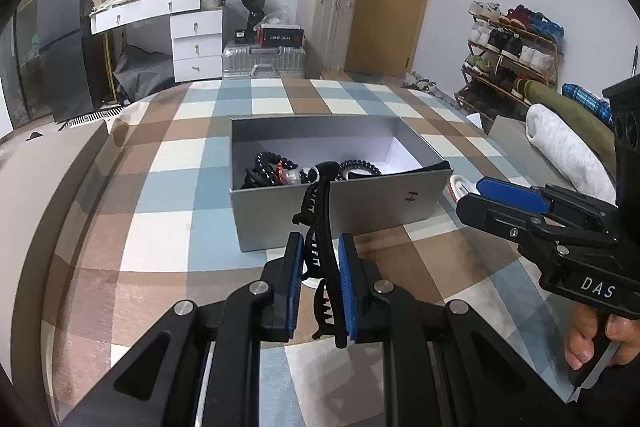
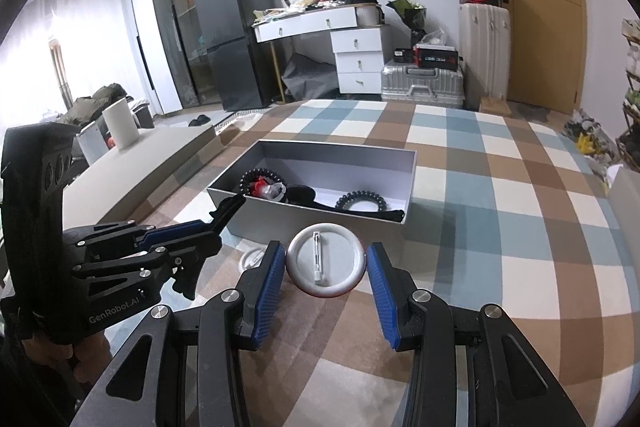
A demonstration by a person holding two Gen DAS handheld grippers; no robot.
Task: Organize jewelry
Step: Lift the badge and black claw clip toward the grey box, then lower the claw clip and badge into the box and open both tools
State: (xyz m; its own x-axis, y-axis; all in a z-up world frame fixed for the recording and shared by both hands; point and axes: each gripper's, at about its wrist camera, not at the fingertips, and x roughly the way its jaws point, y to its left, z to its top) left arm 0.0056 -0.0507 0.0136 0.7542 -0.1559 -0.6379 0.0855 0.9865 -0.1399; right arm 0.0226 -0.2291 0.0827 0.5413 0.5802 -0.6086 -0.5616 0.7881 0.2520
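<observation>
An open grey box (image 1: 400,199) (image 2: 280,217) stands on the checked rug, holding black beaded bracelets (image 1: 266,167) (image 2: 256,175), a coiled black hair tie (image 2: 360,201) and other small pieces. My left gripper (image 1: 320,247) (image 2: 218,227) is shut on a black hair claw clip (image 1: 324,227) (image 2: 228,209), held just in front of the box's near wall. My right gripper (image 2: 326,263) (image 1: 472,199) is shut on a round white pin badge (image 2: 326,261), pin side up, held right of the box's near corner. A second white badge (image 2: 252,259) lies on the rug.
The checked rug (image 1: 160,227) covers the floor around the box. A grey bench edge (image 2: 140,163) runs along the left. A white desk (image 1: 160,11), suitcases (image 1: 262,61), a shoe rack (image 1: 508,55) and rolled bedding (image 1: 560,139) stand further off.
</observation>
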